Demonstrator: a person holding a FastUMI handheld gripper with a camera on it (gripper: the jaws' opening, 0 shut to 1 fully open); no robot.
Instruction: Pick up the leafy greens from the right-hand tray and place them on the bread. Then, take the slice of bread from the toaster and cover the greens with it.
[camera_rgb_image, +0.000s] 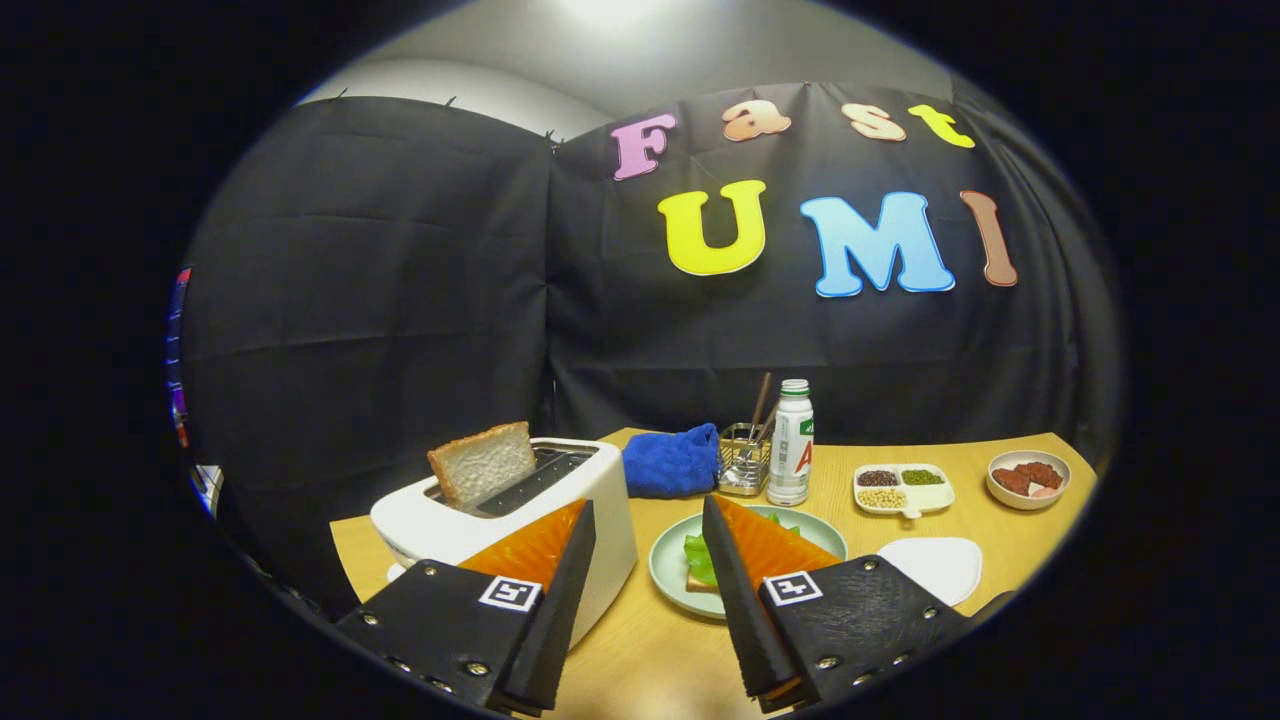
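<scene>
tool (648, 590) spread, holding nothing | leafy greens (699, 560) already lying on bread (700, 583) on green plate (668, 570), just ahead | toast slice (482, 463) upright in toaster (600, 480), left | approach squarely from above, pinch flat faces, lift straight up

Cloth-walled booth (400, 300) staged as a kitchen table (1000, 600).

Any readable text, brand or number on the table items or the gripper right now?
The bottle: label print too blurred to read.
The gripper, open, fingers apart before the toaster and the plate: square coded markers, no words.
On toaster and plate: no text visible.
</scene>
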